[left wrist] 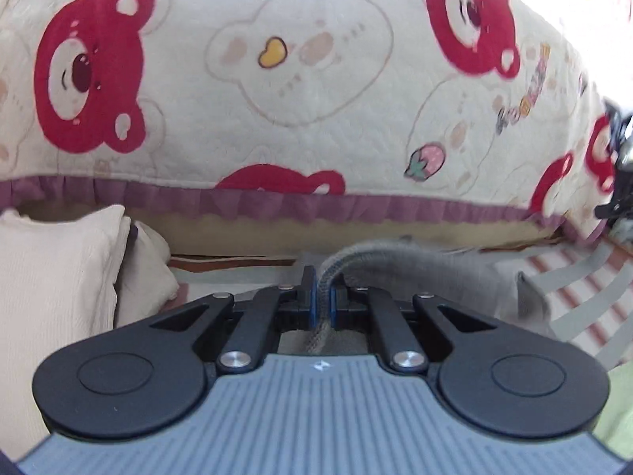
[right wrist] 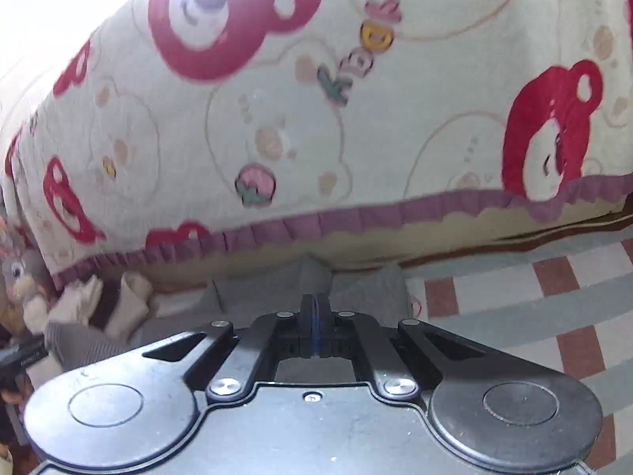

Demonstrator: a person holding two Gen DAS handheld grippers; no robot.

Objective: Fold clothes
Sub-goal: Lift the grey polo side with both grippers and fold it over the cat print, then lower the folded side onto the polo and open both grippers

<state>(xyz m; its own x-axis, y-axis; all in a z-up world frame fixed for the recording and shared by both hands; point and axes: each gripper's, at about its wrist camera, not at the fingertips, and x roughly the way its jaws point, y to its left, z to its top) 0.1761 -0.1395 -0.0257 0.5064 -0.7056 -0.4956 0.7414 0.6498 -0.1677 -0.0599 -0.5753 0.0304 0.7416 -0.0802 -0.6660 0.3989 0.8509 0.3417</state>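
**Both grippers pinched on grey knit, edge held up over the striped sheet**

Left wrist view: your left gripper [left wrist: 321, 297] is clenched on a thick ribbed hem of the grey knit garment [left wrist: 455, 277]. The hem runs up out of the fingers toward 1 o'clock, then droops to 3 o'clock, where the rest of the cloth bunches on the striped sheet [left wrist: 585, 277]. The bear-print cover [left wrist: 316, 79] fills everything from 10 to 2 o'clock. Cream folded clothes [left wrist: 59, 269] sit at 9 o'clock. The other tool's tip shows at the 3 o'clock edge.

Right wrist view: your right gripper [right wrist: 315, 308] has its fingers pressed together, w/ a grey fold rising just past the tips at 12 o'clock. It looks like a grip on the garment, but the bite is thin, so check it. A plush toy [right wrist: 19, 277] and loose cream cloth [right wrist: 99, 304] lie at 9 o'clock.

Can't tell which fold this is, early or late. To do it well: keep both hands level, pull gently apart so the held edge goes taut w/o sagging between the tools, and lay it down square to the sheet's stripes. Don't jerk, as the knit stretches and the right-side pinch could slip.
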